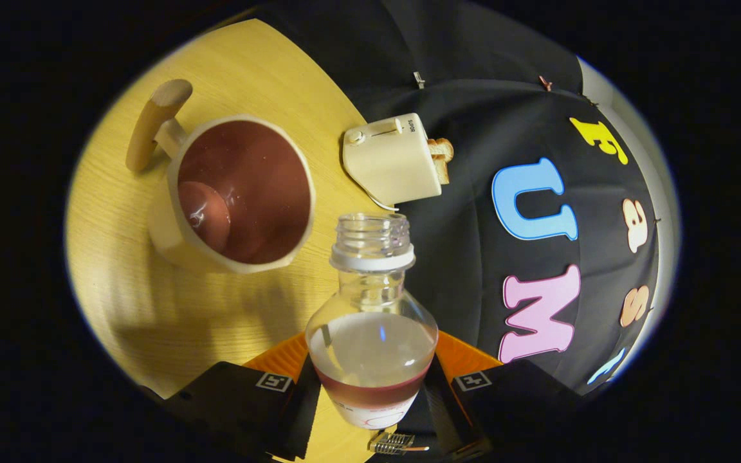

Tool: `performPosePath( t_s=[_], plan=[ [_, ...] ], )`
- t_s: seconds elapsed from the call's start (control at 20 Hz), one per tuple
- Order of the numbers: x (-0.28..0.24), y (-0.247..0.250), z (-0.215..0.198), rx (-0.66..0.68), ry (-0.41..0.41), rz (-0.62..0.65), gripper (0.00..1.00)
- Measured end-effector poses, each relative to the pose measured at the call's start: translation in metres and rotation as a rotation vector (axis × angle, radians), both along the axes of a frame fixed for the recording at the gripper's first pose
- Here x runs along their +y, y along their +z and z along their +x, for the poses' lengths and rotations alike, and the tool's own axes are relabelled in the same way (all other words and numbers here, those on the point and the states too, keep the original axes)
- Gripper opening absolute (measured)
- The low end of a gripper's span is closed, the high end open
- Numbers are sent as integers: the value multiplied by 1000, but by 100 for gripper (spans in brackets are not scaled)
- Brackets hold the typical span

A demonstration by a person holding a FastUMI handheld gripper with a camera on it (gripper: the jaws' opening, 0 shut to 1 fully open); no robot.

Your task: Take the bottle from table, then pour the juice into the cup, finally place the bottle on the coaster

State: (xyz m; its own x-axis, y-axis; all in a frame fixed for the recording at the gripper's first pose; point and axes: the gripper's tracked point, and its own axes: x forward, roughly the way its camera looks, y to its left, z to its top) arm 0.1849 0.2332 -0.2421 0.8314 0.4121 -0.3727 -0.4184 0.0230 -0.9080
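Observation:
My gripper [370, 379] is shut on a clear bottle [370, 334], both fingers pressing on its lower body. The bottle has no cap on its threaded neck, and pale liquid fills its wide belly. Bottle and gripper are rolled over, so the wooden table [152, 308] looks tipped. Beyond the bottle's mouth and off to one side stands a cream cup [238, 193] with a wooden handle; its inside is dark red-brown and glossy at the bottom. The bottle's mouth is near the cup's rim but beside it, not over the opening.
A cream toaster [393, 161] with slices of bread in it sits at the table's far edge, past the bottle's mouth. The black cloth wall hangs behind it.

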Motion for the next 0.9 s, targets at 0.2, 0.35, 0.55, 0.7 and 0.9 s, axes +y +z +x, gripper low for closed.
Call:
performPosePath(
  t_s=[0.2,0.35,0.55,0.7,0.9],
  plan=[
    [8,3,3,-50,55,-57,76],
    [10,5,5,-79,82,-102,76],
    [26,14,3,-154,183,-167,76],
    [31,13,1,-186,230,-216,76],
    [33,12,0,-197,247,-246,76]
  ],
)
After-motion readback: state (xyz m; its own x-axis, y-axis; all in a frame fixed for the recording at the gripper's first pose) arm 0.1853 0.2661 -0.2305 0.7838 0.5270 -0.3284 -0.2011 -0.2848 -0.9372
